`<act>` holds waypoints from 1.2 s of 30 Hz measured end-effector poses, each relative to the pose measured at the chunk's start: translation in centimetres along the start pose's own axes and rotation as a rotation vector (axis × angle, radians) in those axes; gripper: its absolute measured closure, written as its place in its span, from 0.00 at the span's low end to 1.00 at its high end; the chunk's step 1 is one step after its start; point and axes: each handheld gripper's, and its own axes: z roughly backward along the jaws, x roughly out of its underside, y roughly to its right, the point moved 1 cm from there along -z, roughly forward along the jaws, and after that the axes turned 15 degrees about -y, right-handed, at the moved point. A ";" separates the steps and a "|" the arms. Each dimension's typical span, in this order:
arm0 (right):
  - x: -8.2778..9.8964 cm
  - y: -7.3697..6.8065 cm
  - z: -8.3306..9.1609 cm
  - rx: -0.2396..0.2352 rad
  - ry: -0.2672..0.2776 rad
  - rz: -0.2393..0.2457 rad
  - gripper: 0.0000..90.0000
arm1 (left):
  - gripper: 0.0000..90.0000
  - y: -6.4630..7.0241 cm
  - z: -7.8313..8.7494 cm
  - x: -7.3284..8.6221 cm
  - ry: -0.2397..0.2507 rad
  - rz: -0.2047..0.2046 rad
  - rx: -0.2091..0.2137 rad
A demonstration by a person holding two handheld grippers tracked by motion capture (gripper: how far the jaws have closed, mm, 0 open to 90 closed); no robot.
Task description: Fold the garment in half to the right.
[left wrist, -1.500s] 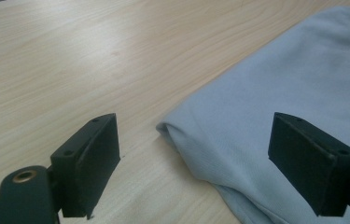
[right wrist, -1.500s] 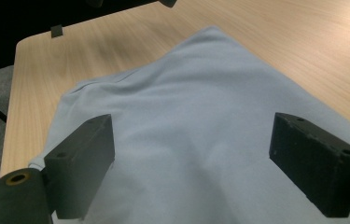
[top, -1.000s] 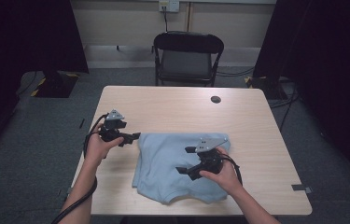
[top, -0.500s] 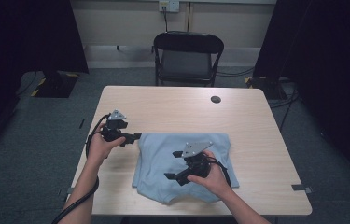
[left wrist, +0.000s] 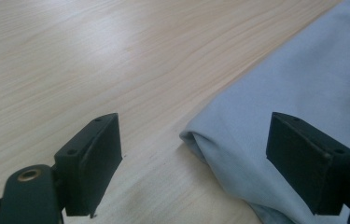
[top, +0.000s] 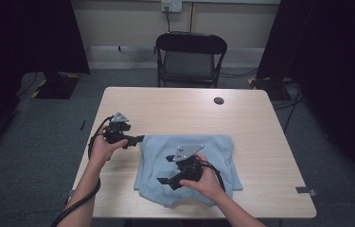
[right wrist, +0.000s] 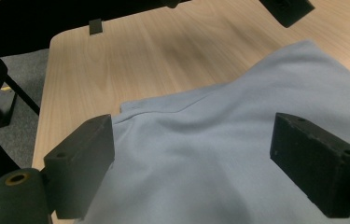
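A light blue cloth (top: 213, 151) lies folded flat on the near middle of the wooden table (top: 180, 109). My left gripper (top: 136, 141) rests at the cloth's far left corner, open and pointing right. In the left gripper view that folded corner (left wrist: 238, 140) lies on the wood between the two jaws of the left gripper (left wrist: 196, 126), which hold nothing. My right gripper (top: 165, 169) hovers over the cloth's left half, open and pointing left. In the right gripper view the cloth (right wrist: 219, 154) spreads under the right gripper (right wrist: 193, 126), with the table's left edge beyond.
A small black round disc (top: 218, 100) sits on the far right part of the table. A black folding chair (top: 189, 56) stands behind the far edge. Grey carpet and dark curtains surround the table. Bare wood lies left of and beyond the cloth.
My right gripper has moved left across the cloth, from its right half to its left half. The left gripper has stayed at the cloth's corner.
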 end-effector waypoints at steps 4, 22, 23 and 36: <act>-0.4 -0.2 -0.6 0.004 -0.012 0.005 0.16 | 0.20 0.0 -0.3 -0.1 -0.008 -0.012 -0.002; -1.6 -1.5 -5.1 -0.049 -0.083 0.042 0.24 | 0.20 -0.2 -1.1 0.7 -0.029 -0.030 0.004; -1.6 -1.5 -5.4 -0.051 -0.091 0.047 0.25 | 0.20 -0.1 -1.1 0.8 -0.020 -0.025 0.008; -1.3 -2.4 -7.2 -0.017 -0.152 0.124 0.36 | 0.20 0.1 -1.6 1.0 -0.039 -0.035 0.004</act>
